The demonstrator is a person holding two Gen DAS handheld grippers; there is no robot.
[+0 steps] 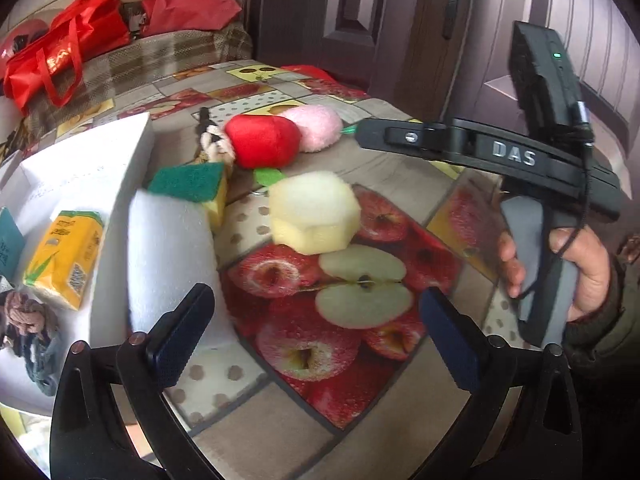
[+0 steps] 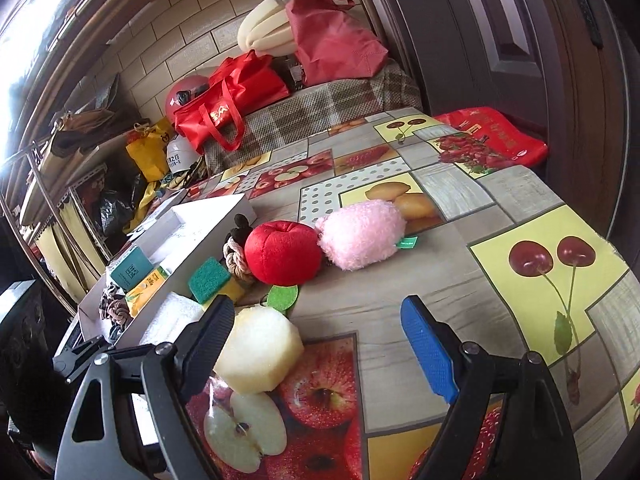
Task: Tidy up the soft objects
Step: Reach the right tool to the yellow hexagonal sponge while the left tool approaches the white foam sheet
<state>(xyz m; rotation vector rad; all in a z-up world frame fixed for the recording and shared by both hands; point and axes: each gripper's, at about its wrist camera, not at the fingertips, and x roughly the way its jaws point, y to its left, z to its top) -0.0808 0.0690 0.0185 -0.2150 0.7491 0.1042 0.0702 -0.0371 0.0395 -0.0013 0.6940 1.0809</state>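
— What covers the table (image 2: 460,240)?

— A fruit-print cloth. The pale yellow sponge (image 2: 260,350) lies near its front edge, and the red plush apple (image 2: 282,252) touches the pink plush (image 2: 360,234) behind it.

— And toward the left edge?

— A white foam block (image 1: 168,256) and a green scrub sponge (image 1: 190,182) lean beside the white box (image 1: 120,160).

— The grippers?

— Left gripper (image 1: 316,340) and right gripper (image 2: 316,344) both have jaws spread wide, holding nothing.
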